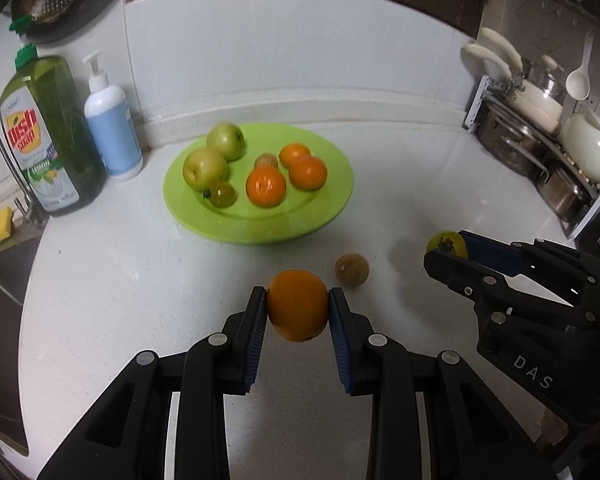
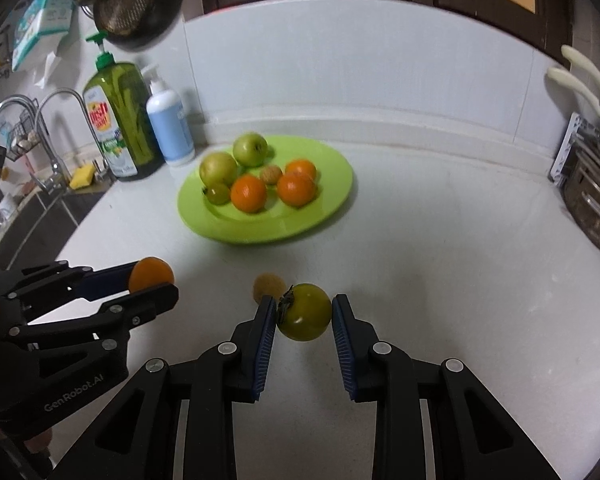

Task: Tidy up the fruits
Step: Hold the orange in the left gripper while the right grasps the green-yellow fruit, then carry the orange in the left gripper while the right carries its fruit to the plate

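Both tools are loaded at once here. The left tool (image 1: 298,306) is clamped on an orange (image 1: 298,305), and the right tool (image 2: 303,312) pinches a greenish tomato-looking fruit (image 2: 304,312), both near the front of the counter (image 1: 120,264) and short of the green plate (image 1: 260,224). A small brown fruit (image 1: 352,270) sits loose on the counter between them.

Biggest risk is probably the grip itself: both fruits are round and held only at the very tips of the pads, so a tilt or a quick swing could let one squirt out and roll off. The plate is also pretty crowded already, with apples, oranges and small bits bunched in the middle. Dropping either fruit from any height could knock the others rolling. And with both tools heading for the same plate, they might just bump each other.
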{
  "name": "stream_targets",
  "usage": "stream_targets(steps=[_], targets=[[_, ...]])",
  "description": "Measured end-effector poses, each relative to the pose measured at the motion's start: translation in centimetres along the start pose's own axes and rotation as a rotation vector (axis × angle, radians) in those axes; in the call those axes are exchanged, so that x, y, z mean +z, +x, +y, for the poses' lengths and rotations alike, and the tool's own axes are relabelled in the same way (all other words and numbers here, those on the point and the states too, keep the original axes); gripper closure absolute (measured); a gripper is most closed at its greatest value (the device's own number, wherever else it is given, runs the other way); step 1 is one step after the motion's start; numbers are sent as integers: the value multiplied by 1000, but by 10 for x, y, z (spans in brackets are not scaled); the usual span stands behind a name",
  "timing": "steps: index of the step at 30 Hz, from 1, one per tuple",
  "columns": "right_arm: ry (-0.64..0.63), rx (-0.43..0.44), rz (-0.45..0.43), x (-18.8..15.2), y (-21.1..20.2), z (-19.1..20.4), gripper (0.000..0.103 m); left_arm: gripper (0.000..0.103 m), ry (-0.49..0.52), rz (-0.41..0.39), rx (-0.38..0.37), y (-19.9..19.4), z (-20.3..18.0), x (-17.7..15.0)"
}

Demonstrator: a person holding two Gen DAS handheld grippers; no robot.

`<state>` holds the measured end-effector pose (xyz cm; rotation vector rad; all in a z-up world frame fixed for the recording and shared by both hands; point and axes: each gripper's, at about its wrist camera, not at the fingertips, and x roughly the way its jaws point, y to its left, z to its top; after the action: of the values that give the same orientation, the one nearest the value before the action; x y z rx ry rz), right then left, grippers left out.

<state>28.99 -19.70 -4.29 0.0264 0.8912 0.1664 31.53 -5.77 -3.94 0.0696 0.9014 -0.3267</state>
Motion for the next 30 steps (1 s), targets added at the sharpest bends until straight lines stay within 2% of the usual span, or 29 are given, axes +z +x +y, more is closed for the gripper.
stream_targets(steps=[8, 16, 30], targets=[[-16, 9, -80, 23, -22, 4, 73, 72, 27, -59, -11, -18, 2, 21], [-40, 12, -113, 51, -16, 4, 73, 72, 52, -85, -10, -11, 10, 54], [-62, 17, -93, 112, 44, -10, 73, 72, 138, -76, -17, 47, 24, 126]])
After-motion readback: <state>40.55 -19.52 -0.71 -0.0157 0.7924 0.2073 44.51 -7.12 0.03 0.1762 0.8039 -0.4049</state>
